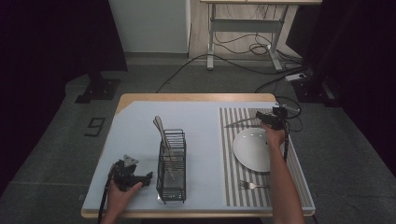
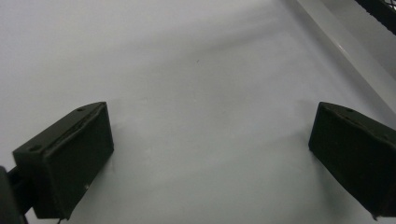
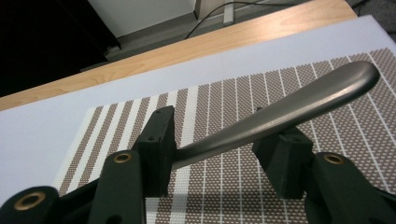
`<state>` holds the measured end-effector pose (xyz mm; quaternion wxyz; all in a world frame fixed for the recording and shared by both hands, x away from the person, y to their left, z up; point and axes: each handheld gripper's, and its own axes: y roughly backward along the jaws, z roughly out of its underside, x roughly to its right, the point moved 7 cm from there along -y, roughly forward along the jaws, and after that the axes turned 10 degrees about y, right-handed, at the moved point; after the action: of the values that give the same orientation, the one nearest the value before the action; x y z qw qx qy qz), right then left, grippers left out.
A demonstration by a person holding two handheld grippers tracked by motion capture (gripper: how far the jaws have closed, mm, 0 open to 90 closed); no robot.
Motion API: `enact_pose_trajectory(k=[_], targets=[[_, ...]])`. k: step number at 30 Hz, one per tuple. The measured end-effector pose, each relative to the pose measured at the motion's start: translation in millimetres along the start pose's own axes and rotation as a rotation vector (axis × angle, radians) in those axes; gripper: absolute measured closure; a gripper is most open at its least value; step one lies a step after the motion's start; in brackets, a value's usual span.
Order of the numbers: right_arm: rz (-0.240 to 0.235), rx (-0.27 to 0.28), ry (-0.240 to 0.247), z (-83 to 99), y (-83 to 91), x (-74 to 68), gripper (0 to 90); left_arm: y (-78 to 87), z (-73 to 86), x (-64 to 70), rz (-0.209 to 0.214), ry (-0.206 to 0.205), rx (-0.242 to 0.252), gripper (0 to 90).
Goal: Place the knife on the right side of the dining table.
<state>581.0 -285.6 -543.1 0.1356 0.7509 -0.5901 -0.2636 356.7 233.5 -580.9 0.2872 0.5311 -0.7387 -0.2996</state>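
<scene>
My right gripper hovers over the far end of the striped placemat, behind the white plate. It is shut on a metal utensil that sticks out to the left. In the right gripper view the curved steel handle runs slantwise between the jaws of the right gripper, raised above the mat. My left gripper rests on the table at the front left, beside the black wire caddy. Its jaws are wide apart around bare tabletop, as the left gripper shows.
The caddy holds several utensils leaning to the left. A fork lies on the mat in front of the plate. A corner of the caddy shows at the upper right. Cables and a desk frame lie beyond the table.
</scene>
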Motion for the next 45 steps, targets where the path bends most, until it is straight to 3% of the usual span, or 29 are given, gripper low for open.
enact_pose_trajectory(k=[13,30,34,37,41,45], targets=[[0.011,-0.031,-0.034,6.3,-3.9,5.8,45.7,0.0,0.0,0.0,0.0,0.0,0.0,0.0],[0.07,-0.107,-0.086,18.8,-10.2,15.5,37.0,0.0,0.0,0.0,0.0,0.0,0.0,0.0],[0.091,-0.124,-0.064,20.5,-9.4,17.1,36.7,0.0,0.0,0.0,0.001,0.0,0.0,0.0],[0.141,-0.133,0.001,18.3,-5.5,18.7,37.4,0.0,0.0,0.0,0.0,0.0,0.0,0.0],[0.139,-0.116,0.015,14.3,-2.5,18.8,37.3,0.0,0.0,0.0,0.0,0.0,0.0,0.0],[0.107,-0.069,0.023,6.8,-1.4,14.4,37.3,0.0,0.0,0.0,0.0,0.0,0.0,0.0]])
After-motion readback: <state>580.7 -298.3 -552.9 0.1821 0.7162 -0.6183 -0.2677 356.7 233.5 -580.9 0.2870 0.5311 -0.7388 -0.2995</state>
